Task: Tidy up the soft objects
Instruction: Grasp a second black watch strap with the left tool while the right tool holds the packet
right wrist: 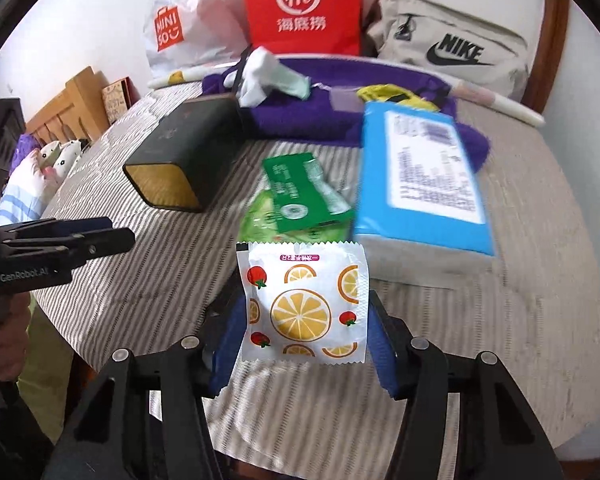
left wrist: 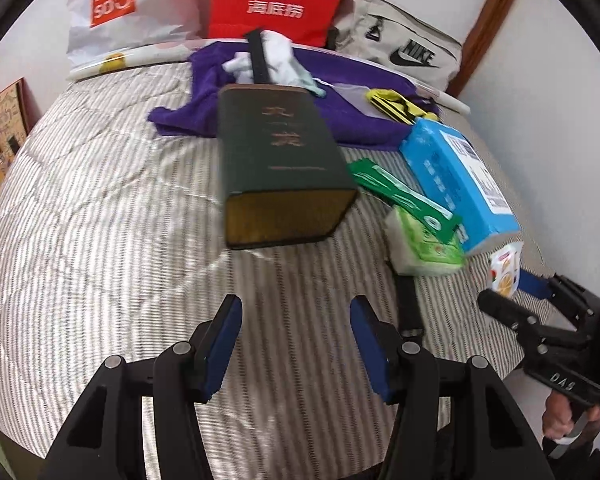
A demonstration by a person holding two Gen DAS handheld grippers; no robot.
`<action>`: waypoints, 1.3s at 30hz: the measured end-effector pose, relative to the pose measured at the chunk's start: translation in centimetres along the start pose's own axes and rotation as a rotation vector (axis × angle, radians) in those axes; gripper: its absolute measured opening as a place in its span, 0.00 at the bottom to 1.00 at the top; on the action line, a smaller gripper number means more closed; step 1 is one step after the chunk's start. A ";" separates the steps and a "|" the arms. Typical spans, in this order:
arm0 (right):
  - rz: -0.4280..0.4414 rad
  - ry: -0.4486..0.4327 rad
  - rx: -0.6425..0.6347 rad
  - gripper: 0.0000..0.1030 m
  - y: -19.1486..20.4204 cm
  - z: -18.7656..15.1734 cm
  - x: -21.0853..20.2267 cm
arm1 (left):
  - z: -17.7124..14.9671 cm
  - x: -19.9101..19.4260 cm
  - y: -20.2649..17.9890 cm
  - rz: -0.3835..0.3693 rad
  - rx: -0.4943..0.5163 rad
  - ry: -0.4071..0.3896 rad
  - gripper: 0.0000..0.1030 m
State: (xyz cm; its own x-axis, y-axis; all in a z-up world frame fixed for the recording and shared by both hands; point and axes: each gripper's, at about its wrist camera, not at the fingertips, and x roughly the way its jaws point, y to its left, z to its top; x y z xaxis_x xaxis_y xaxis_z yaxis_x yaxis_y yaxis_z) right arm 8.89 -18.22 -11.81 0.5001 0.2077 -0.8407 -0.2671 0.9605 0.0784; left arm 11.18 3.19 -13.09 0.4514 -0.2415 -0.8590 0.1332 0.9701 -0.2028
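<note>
**Operator:** Striped grey-and-white bedding [right wrist: 148,292] covers the work surface. Report items, left to right, from the right wrist view.

**Observer:** Left gripper [right wrist: 112,236] enters at the left edge, held by a hand [right wrist: 4,344]. A dark green book [right wrist: 180,152] with gilt page edges lies next, flat on the bedding. Behind it, a white sock [right wrist: 268,76] rests on a purple towel [right wrist: 300,116]. A green packet [right wrist: 304,192] overlaps a light green tissue pack [right wrist: 260,216]. A blue wipes pack [right wrist: 420,184] lies to their right, close beside the green packet. Against the wall stand a white MINISO bag [right wrist: 180,28], a red paper bag [right wrist: 300,4] and a beige Nike bag [right wrist: 448,48].

**Operator:** Gripper states?

**Observer:** Left gripper [left wrist: 296,336]: fingers apart, nothing between them, above bare bedding. Right gripper [right wrist: 304,340]: blue pads clamped on a white sachet [right wrist: 304,304] printed with lemon slices and strawberries, held clear of the bedding, in front of the tissue pack.
</note>
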 end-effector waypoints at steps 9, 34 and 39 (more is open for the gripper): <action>0.009 -0.069 0.040 0.55 -4.7 -1.3 -2.2 | -0.8 2.0 -5.9 0.015 0.123 0.033 0.52; 0.036 -0.099 0.093 0.55 -8.5 -3.5 -2.5 | -3.0 2.6 -4.9 0.161 0.167 0.016 0.20; 0.046 -0.081 0.080 0.55 -8.0 -3.5 -1.6 | -3.3 2.4 -4.6 0.143 0.187 0.014 0.24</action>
State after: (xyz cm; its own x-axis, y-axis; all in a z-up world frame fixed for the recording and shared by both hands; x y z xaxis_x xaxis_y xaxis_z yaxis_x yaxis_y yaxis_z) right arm 7.37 -26.93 -12.91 0.5547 0.2627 -0.7895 -0.2264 0.9607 0.1607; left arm 8.73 -1.77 -15.78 0.4656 -0.1006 -0.8793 0.2310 0.9729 0.0110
